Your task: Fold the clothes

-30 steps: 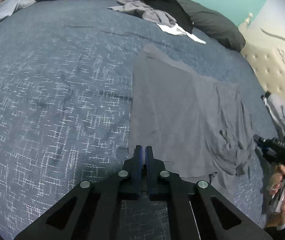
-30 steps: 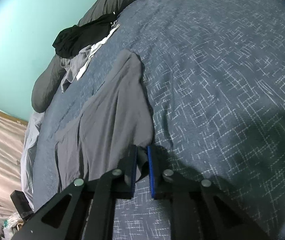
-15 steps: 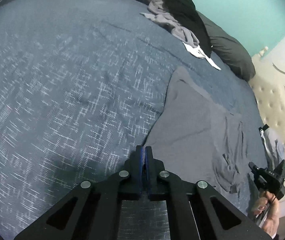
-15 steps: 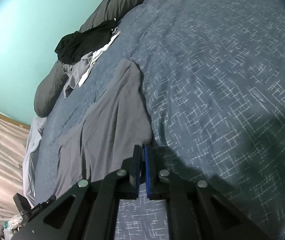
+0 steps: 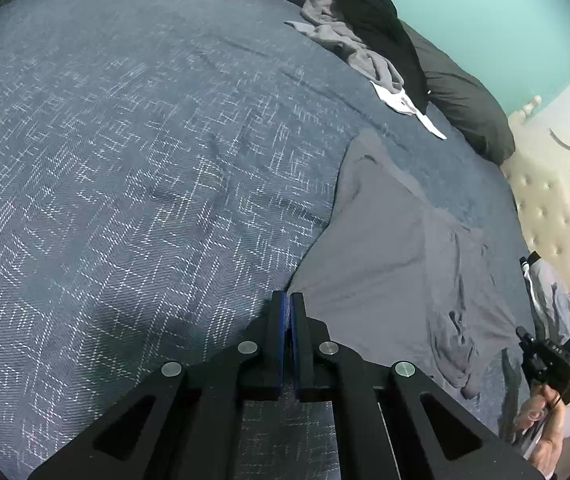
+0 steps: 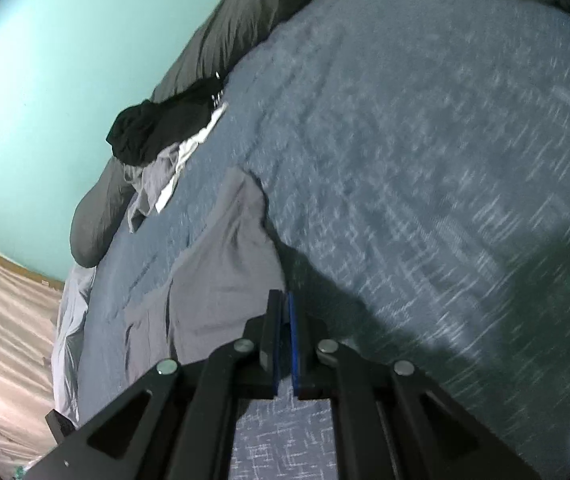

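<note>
Nearby, both jaws pinch the grey garment (image 5: 397,248); loose clothes (image 5: 349,36) heap against dark pillows (image 5: 465,112).

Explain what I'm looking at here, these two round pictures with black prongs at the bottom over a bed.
No robot here: a person carries a hand-held two-finger gripper in each hand, each with a fisheye camera looking along its fingers. One picture is from the left gripper, the other from the right gripper; the prongs are their fingers. Both are shut on edges of the grey garment spread on the blue patterned bedspread, one at each near corner. In the left view, the person's hand with the other gripper shows at the right edge. A heap of unfolded clothes lies by the dark pillows.
</note>
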Demonstrator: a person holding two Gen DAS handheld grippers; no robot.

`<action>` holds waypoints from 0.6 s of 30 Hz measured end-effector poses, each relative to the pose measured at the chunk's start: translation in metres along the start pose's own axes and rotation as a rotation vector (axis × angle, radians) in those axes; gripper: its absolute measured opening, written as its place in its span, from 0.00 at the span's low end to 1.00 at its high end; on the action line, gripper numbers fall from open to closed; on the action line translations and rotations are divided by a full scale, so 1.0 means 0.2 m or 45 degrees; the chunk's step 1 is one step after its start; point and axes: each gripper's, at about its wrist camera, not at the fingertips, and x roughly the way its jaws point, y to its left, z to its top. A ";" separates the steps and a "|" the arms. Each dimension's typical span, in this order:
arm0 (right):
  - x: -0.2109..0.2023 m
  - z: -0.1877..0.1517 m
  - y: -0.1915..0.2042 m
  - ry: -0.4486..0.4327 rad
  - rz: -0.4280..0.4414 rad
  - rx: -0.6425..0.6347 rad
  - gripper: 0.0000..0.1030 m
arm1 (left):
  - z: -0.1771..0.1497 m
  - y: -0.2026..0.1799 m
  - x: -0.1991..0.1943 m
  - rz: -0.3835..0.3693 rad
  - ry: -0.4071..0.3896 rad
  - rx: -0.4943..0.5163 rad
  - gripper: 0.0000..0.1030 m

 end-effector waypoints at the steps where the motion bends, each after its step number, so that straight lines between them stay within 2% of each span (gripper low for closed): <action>1: 0.00 0.01 -0.02 -0.003 -0.003 0.013 0.03 | 0.00 0.00 0.01 0.001 0.003 -0.003 0.02; 10: 0.03 0.05 -0.20 -0.008 -0.024 0.147 0.03 | 0.00 0.00 0.02 -0.007 0.008 -0.010 0.02; 18: 0.06 0.04 -0.23 0.021 0.001 0.174 0.04 | -0.04 -0.02 0.00 -0.014 0.013 -0.016 0.02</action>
